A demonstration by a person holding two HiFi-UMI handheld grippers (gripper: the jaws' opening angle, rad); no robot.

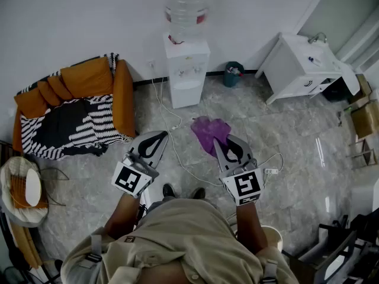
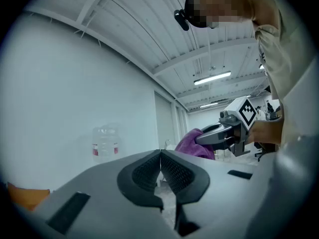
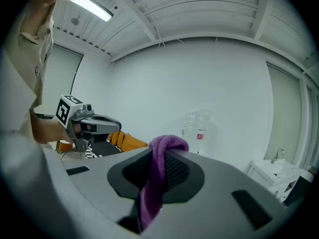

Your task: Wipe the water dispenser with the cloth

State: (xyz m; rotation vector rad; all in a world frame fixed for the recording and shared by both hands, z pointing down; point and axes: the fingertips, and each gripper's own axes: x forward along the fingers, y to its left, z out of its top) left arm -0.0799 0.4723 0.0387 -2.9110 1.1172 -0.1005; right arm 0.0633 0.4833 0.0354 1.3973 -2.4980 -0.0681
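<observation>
The water dispenser (image 1: 186, 70) is standing far off against the back wall, w/ its bottle (image 1: 186, 7) on top. The person is standing well apart from it, so I judge the wiping is not yet beginning; this is the step of carrying the cloth to it.

The purple cloth (image 1: 208, 132) is hanging from the right gripper (image 1: 218, 141). Its jaws are clamping on a fold, and the rest is drooping down. The left gripper (image 1: 163, 134) is carrying nothing, and its jaws are pressing together tip to tip.

The next move is probably calling for walking forward and laying the cloth flat against the dispenser's top or front w/o letting it slip; the left one is probably not needed.

Counting, big to small: one orange sofa (image 1: 77, 108) at the left, one white cabinet (image 1: 302, 64) at the far right, one dispenser, one bottle, one small bin (image 1: 233, 74) just right of the dispenser, one cloth, two grippers.
</observation>
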